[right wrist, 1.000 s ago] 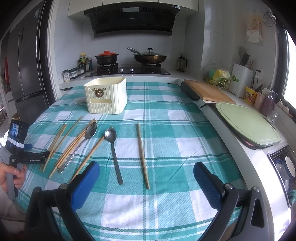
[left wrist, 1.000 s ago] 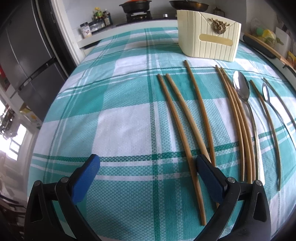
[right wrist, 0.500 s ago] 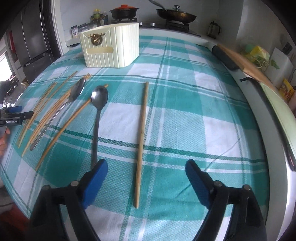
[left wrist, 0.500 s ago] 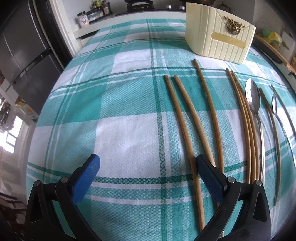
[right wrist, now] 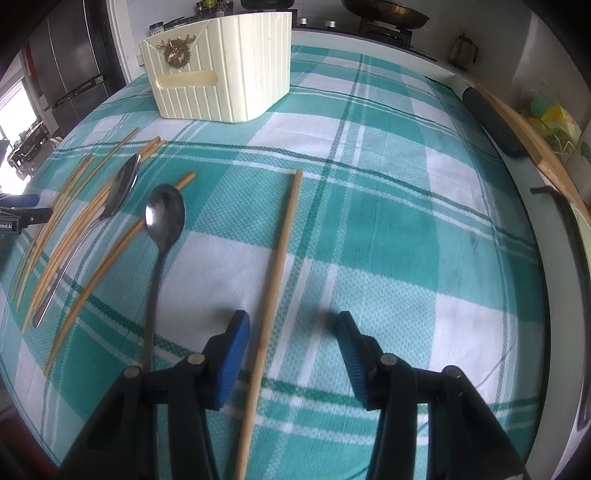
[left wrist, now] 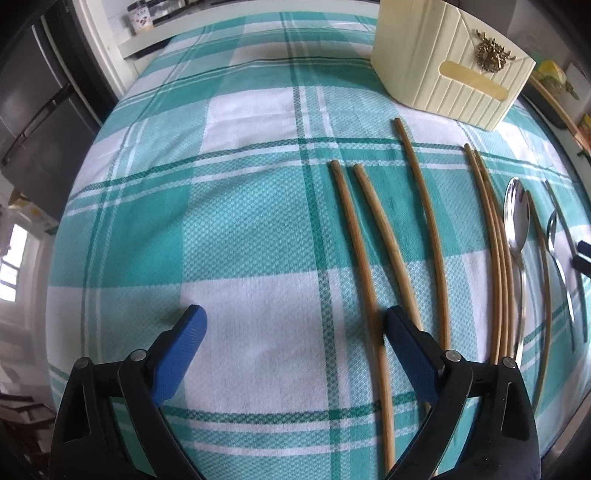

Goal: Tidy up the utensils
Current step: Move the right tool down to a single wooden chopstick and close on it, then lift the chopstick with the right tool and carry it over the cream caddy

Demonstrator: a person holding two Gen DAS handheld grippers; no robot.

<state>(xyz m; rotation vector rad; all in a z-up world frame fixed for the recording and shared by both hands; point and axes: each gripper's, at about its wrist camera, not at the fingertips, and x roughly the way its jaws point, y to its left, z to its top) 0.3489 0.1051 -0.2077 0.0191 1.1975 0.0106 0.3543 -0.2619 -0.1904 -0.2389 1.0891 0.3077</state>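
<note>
Several wooden chopsticks and two metal spoons lie on the teal checked cloth before a cream utensil holder (left wrist: 443,66) (right wrist: 221,70). My left gripper (left wrist: 293,321) hovers low over the cloth, jaws wide and closing. The leftmost chopstick (left wrist: 354,251) runs between its fingers, close to the right finger (left wrist: 402,339); a second chopstick (left wrist: 384,243) passes under that finger. My right gripper (right wrist: 291,328) is closing around a lone chopstick (right wrist: 280,251), which lies beside the left pad (right wrist: 232,354) with a gap to the other. A spoon (right wrist: 164,218) lies just left of it.
A bundle of chopsticks (left wrist: 495,240) and a spoon (left wrist: 517,218) lie right of the left gripper. A dark fridge (left wrist: 33,110) stands off the cloth's left side. A wooden board (right wrist: 532,144) and the counter edge run along the right. A pan (right wrist: 384,14) sits on the stove behind.
Both grippers came down closer to the cloth. The right jaws narrowed around the lone chopstick. The left gripper slid forward along the leftmost chopsticks, its jaws slightly narrower.
</note>
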